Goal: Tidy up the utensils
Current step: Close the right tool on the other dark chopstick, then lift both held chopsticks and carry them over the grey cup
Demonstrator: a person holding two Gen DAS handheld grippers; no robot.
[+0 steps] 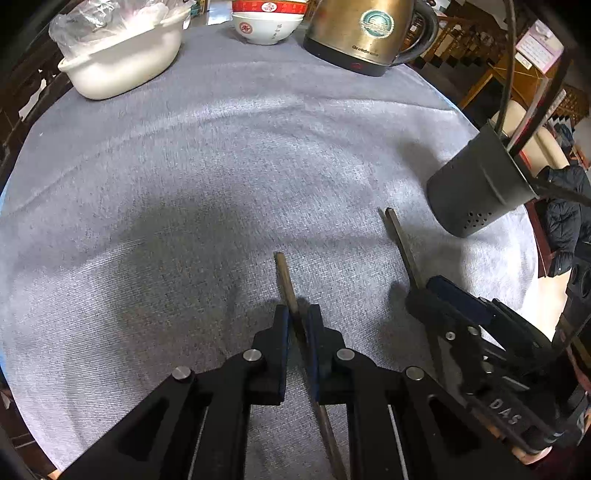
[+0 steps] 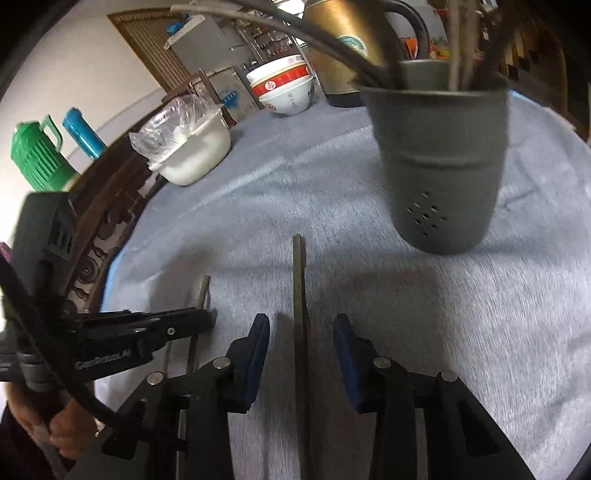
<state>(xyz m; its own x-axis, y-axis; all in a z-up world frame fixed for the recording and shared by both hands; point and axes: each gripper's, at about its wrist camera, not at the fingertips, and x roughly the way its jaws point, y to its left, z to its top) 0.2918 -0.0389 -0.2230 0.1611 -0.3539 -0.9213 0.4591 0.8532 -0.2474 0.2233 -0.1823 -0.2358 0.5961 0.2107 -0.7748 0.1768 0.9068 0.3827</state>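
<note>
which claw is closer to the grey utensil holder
Right. The right claw sits just short of the grey utensil holder, astride a chopstick. The left claw is further away, beside it.

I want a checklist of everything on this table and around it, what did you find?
Surface: round table under a grey cloth.
Job's things: grey holder upright, already holding utensils; one chopstick in the left gripper; second chopstick between the right gripper's jaws.
Clutter: gold kettle, stacked bowls, white tub with a plastic bag.
Grippers: left gripper shut on its chopstick; right gripper open, pads clear of its chopstick.
Cables: dark cable arching overhead.
Surroundings: green jug, wooden furniture.
</note>
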